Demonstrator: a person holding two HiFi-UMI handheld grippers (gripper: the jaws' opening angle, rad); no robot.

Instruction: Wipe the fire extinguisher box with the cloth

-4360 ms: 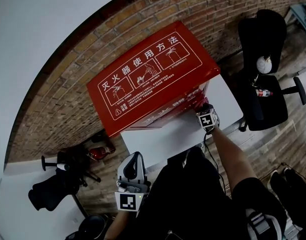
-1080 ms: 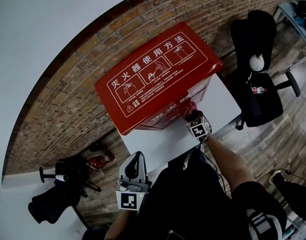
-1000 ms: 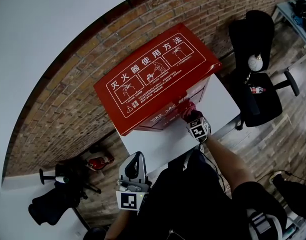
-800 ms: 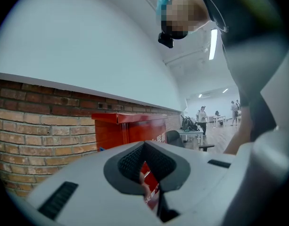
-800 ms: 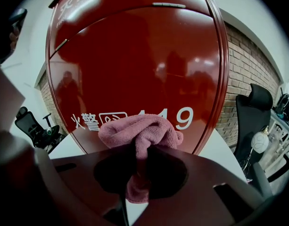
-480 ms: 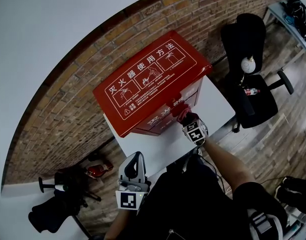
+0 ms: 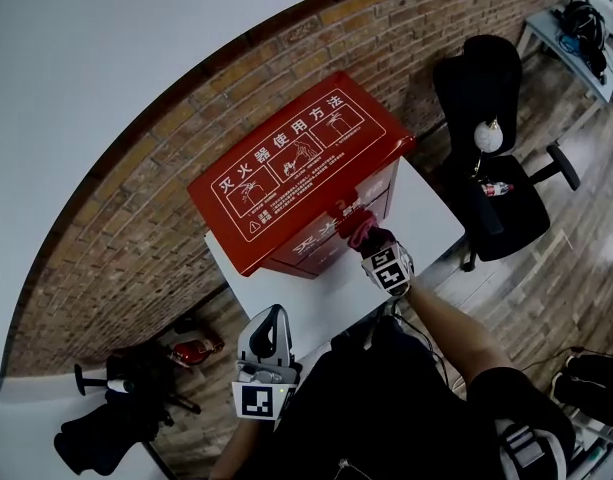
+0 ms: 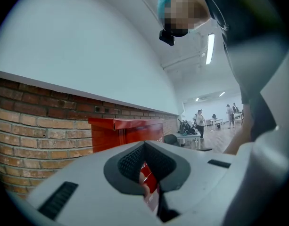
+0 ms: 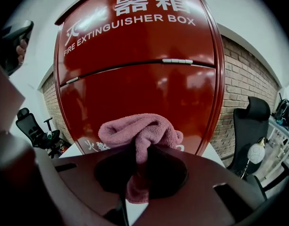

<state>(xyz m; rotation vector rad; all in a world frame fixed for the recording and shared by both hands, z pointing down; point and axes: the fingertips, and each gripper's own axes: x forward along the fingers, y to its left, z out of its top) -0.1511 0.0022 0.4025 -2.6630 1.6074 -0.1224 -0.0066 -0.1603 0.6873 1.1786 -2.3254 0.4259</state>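
Note:
The red fire extinguisher box (image 7: pixel 286 173) stands on a white table (image 7: pixel 431 218) against the brick wall, its lid printed with white instruction drawings. My right gripper (image 7: pixel 369 240) is shut on a bunched pink cloth (image 7: pixel 358 228), which presses on the lower middle of the box's front. In the right gripper view the cloth (image 9: pixel 139 130) bulges out of the right gripper (image 9: pixel 140 155) right against the glossy red box (image 9: pixel 139 74). My left gripper (image 7: pixel 269 320) is held low by my body, shut and holding nothing. In the left gripper view the left gripper (image 8: pixel 151 175) points towards the box (image 8: pixel 127 131).
A black office chair (image 7: pixel 486 158) with a bottle (image 7: pixel 494 189) on its seat stands right of the table. A second dark chair (image 7: pixel 96 433) and a red object (image 7: pixel 191 350) are on the floor at the lower left. People stand far off (image 8: pixel 199 121).
My right gripper has carried the cloth leftwards along the box's front, from near its right corner to about the middle. The left gripper has stayed where it was.

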